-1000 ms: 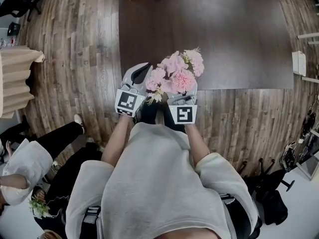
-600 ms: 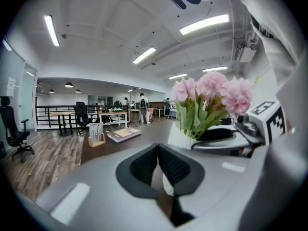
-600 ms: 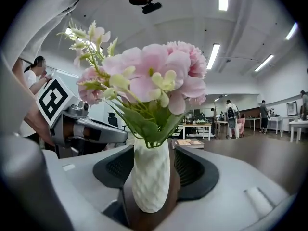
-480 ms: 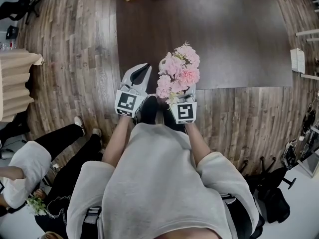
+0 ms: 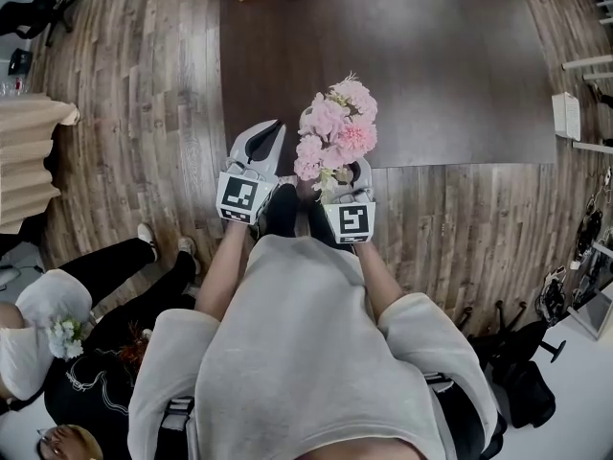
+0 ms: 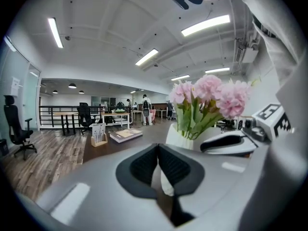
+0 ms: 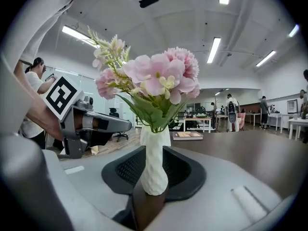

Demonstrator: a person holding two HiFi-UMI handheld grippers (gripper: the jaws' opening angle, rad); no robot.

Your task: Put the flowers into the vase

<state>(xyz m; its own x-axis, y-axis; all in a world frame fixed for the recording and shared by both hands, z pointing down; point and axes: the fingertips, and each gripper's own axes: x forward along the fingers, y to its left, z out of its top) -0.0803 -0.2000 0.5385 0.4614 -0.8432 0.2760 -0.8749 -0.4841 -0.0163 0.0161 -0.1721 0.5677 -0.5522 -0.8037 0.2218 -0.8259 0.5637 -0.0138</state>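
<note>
White vase [image 7: 154, 170] clamped

My right gripper [image 7: 154, 150], jaws just closing, clamps the vase with its pink flowers [image 7: 156, 78] at the dark table [image 5: 431, 65]'s near edge. Its cube [image 5: 350, 222] bears a black-and-white square marker. My left gripper [image 6: 158, 150] is held beside it, jaws together, empty.

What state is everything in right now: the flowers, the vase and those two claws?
flowers: upright, stems in the vase.
vase: upright, between the right claw's pads.
right claw: has just been closing, now gripping the vase.
left claw: shut, empty.
</note>
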